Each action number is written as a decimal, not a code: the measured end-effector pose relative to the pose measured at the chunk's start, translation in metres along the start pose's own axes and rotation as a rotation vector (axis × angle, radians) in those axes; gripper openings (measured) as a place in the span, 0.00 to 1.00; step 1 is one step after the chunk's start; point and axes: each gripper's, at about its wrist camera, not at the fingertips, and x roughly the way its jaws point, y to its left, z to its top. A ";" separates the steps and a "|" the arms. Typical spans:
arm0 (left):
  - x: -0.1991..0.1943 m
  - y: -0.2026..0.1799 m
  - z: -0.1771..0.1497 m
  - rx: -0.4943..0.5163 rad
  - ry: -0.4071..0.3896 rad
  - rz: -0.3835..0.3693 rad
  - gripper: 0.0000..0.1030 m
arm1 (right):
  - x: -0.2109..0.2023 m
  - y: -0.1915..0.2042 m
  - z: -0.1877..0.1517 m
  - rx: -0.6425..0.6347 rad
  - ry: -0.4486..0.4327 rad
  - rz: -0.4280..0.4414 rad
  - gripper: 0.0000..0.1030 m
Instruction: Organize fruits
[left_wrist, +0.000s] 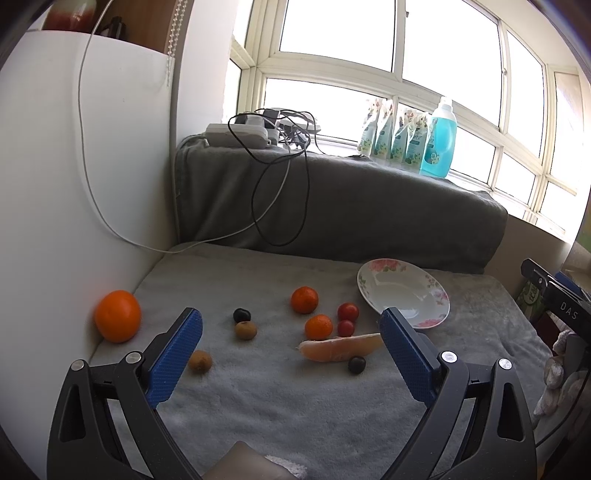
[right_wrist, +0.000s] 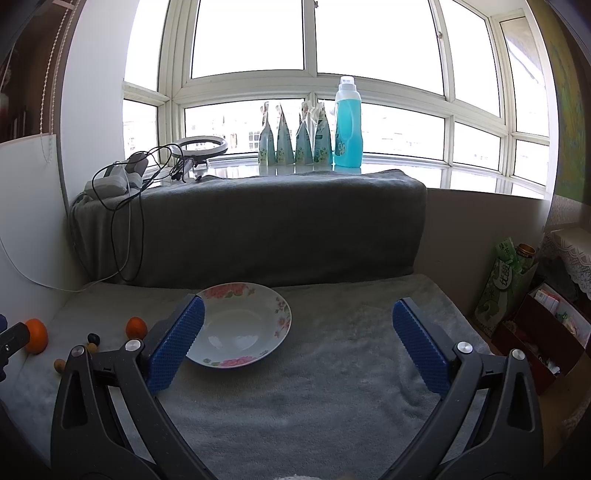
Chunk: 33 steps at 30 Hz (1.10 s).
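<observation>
Grey blanket (left_wrist: 280, 398), scattered fruit, empty plate (right_wrist: 242, 325); both tools spread wide

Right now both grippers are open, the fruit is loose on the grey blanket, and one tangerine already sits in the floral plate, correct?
Not quite. The floral plate holds nothing, as the right wrist view shows; both tangerines lie on the grey blanket. The rest is right.

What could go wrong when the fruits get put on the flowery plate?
The round cherry tomatoes and mandarins might roll off the shallow plate, or away on the soft blanket if nudged. The big orange sits right against the white wall, so the open left gripper may struggle to fit around it.
</observation>
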 end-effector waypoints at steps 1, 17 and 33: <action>0.000 0.000 0.000 0.001 0.001 0.001 0.94 | 0.000 0.000 0.000 0.000 0.001 0.000 1.00; 0.013 0.010 -0.007 -0.023 0.045 -0.010 0.94 | 0.018 0.005 -0.014 0.013 0.069 0.085 1.00; 0.045 0.030 -0.025 -0.175 0.160 -0.134 0.93 | 0.061 0.025 -0.039 0.087 0.277 0.369 1.00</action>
